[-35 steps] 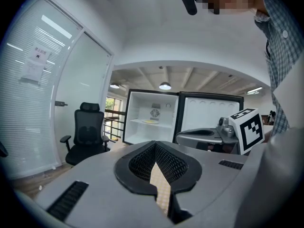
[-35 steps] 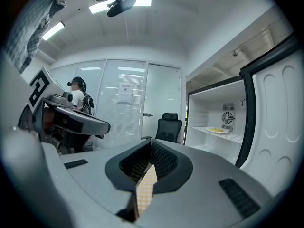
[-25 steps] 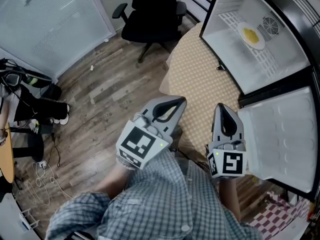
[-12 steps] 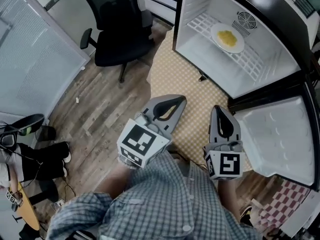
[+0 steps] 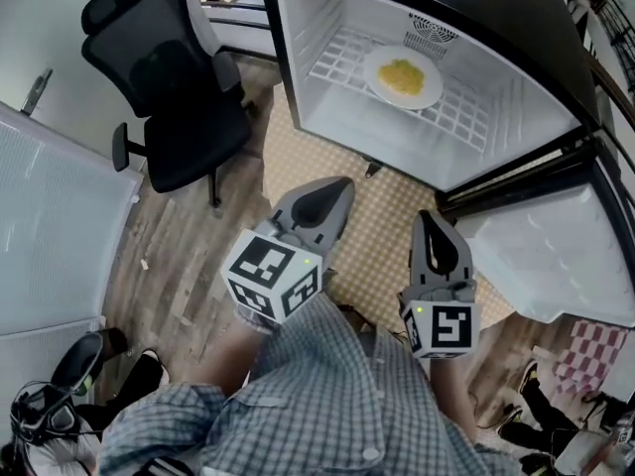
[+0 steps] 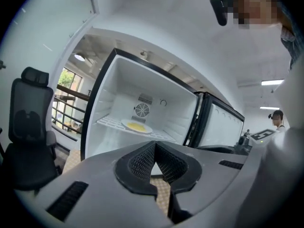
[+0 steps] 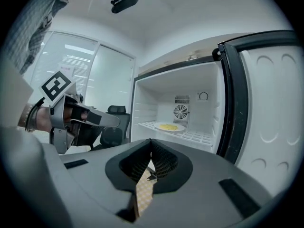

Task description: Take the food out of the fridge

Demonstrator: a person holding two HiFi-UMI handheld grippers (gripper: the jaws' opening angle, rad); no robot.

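Note:
The fridge (image 5: 298, 67) stands open ahead of me. A white plate of yellow food (image 5: 402, 75) lies on its wire shelf, also seen as the plate (image 6: 137, 126) and the plate (image 7: 169, 127) in the gripper views. My left gripper (image 5: 342, 186) is shut and empty, held above the floor mat, well short of the fridge. My right gripper (image 5: 429, 218) hangs beside it, near the door's hinge side, jaws closed on nothing. In their own views, both the left gripper (image 6: 155, 144) and the right gripper (image 7: 151, 141) point towards the shelf.
The fridge door (image 5: 556, 256) stands swung wide at the right. A black office chair (image 5: 179, 97) is at the left of the fridge. A checked beige mat (image 5: 397, 226) covers the floor in front. Shoes (image 5: 84, 360) lie at lower left.
The view has swung round so that the open fridge has come from the upper right to straight ahead. Both grippers turned with it, side by side, and stayed shut.

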